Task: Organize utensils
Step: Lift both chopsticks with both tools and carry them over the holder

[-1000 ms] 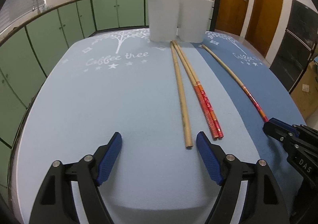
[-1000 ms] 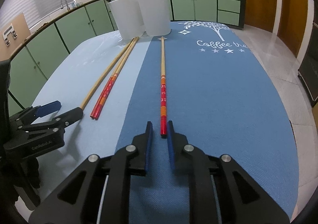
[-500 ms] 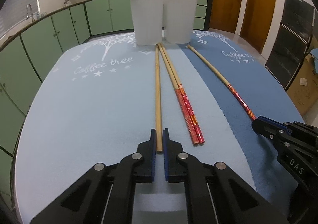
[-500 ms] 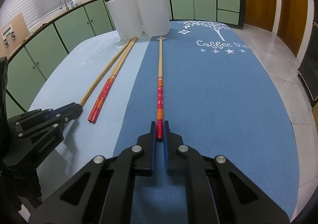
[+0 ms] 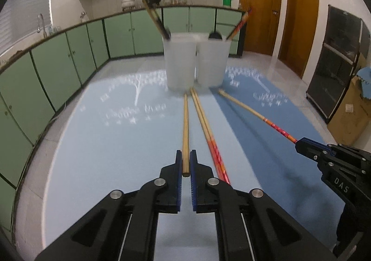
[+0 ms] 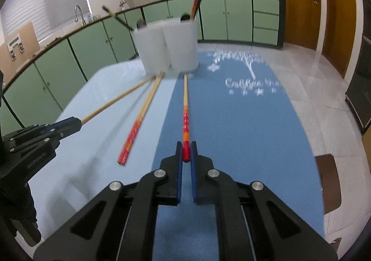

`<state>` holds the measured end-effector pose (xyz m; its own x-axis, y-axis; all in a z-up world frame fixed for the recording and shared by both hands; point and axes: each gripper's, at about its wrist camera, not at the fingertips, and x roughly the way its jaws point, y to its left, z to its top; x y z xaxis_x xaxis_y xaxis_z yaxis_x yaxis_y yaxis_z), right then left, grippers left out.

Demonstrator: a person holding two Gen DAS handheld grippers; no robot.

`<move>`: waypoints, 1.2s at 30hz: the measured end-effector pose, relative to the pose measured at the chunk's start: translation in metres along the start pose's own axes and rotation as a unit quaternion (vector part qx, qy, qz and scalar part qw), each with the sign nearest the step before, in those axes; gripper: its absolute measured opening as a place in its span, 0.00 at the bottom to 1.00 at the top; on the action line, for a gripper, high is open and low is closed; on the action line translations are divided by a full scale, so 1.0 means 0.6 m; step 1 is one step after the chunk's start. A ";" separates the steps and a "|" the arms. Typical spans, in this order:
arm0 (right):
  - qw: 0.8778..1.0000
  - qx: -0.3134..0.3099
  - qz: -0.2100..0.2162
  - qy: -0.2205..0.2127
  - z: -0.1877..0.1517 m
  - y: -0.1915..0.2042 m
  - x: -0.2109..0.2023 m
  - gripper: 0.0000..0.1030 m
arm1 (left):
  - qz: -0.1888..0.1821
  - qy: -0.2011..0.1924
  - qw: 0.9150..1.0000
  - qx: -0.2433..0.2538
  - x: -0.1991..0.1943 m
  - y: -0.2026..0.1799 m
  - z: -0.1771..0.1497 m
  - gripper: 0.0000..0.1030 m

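A: Covering the table: light-blue mat (image 5: 97, 149) and dark-blue mat (image 6: 243, 126); green cabinets (image 5: 69, 57) behind.

B: Holder?

A: White holder (image 5: 194, 61) at far edge, chopsticks inside.

B: Grippers?

A: Left gripper (image 5: 186, 166) clamps plain chopstick (image 5: 185, 126); right gripper (image 6: 186, 153) clamps red-ended chopstick (image 6: 185, 108). Red pair (image 5: 209, 135) loose between.

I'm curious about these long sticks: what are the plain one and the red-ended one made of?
The plain chopstick looks like bare bamboo or wood: uniform matte tan. The red-ended chopstick seems the same pale wood, with glossy red and orange patterned lacquer or paint on its near end.
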<state>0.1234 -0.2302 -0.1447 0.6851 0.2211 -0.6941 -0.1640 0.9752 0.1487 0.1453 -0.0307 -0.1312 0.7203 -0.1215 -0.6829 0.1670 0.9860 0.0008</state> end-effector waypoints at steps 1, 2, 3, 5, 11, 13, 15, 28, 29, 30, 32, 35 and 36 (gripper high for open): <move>1.000 0.001 0.002 -0.006 0.007 -0.001 -0.008 0.05 | 0.000 -0.006 1.000 0.000 -0.007 0.001 0.006 0.06; 1.000 0.002 0.004 -0.014 0.016 -0.001 -0.017 0.05 | 0.000 -0.016 1.000 0.001 -0.018 0.002 0.015 0.06; 1.000 0.001 0.005 -0.019 0.022 -0.001 -0.023 0.05 | -0.001 -0.022 1.000 0.001 -0.024 0.002 0.023 0.06; 0.999 -0.003 0.005 -0.032 0.040 -0.001 -0.039 0.05 | -0.005 -0.035 0.999 0.000 -0.039 0.005 0.039 0.06; 0.998 -0.008 0.024 -0.063 0.100 0.003 -0.081 0.05 | -0.016 -0.071 0.997 0.000 -0.067 0.012 0.090 0.06; 0.997 -0.011 0.030 -0.070 0.124 0.005 -0.091 0.05 | -0.020 -0.079 0.997 0.000 -0.074 0.014 0.106 0.06; 0.996 -0.016 0.036 -0.077 0.144 0.009 -0.099 0.05 | -0.022 -0.089 0.996 0.002 -0.082 0.016 0.123 0.06; 0.993 -0.048 0.072 -0.083 0.274 0.029 -0.134 0.05 | -0.034 -0.132 0.990 0.020 -0.108 0.018 0.210 0.06; 0.993 -0.051 0.072 -0.083 0.283 0.032 -0.135 0.05 | -0.037 -0.135 0.990 0.020 -0.109 0.017 0.216 0.06; 0.992 -0.055 0.073 -0.082 0.290 0.033 -0.136 0.05 | -0.039 -0.137 0.990 0.019 -0.110 0.017 0.220 0.06; 0.992 -0.061 0.073 -0.082 0.305 0.035 -0.138 0.05 | -0.042 -0.144 0.988 0.019 -0.112 0.017 0.232 0.06; 0.991 -0.068 0.076 -0.085 0.329 0.036 -0.146 0.05 | -0.043 -0.159 0.986 0.020 -0.120 0.020 0.250 0.06; 0.991 -0.066 0.083 -0.086 0.338 0.035 -0.150 0.05 | -0.043 -0.164 0.985 0.020 -0.123 0.021 0.258 0.06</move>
<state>0.2021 -0.2275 0.0637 0.7499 0.3885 -0.5354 -0.3689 0.9174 0.1491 0.1985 -0.0274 0.0321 0.8799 -0.2422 -0.4089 0.2597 0.9656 -0.0132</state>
